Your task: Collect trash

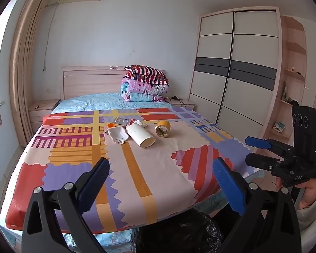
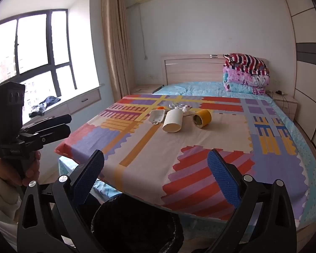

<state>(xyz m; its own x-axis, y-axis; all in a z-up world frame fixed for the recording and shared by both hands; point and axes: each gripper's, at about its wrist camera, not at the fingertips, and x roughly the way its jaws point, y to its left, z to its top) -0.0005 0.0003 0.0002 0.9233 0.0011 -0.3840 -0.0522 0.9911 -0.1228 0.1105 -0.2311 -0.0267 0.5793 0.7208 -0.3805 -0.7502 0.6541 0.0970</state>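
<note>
- The bin (image 2: 137, 225) at the near foot of the bed (image 2: 200, 151) runs off the bottom edge, with its sides behind the right gripper's (image 2: 155, 179) arms; its inside is too dark to read.
- From the left wrist, only a crumpled top of the black liner (image 1: 185, 229) shows.
- The foil scraps (image 1: 124, 120) far behind the white tube (image 1: 140, 135) are too small to name.
- Part of the orange cap (image 1: 111, 125) is hidden by the white tray (image 1: 117, 133).
- The shelf items (image 1: 289, 101) on the far right are blurred.
- The wardrobe (image 2: 309, 59) is cut off by the right edge.
</note>
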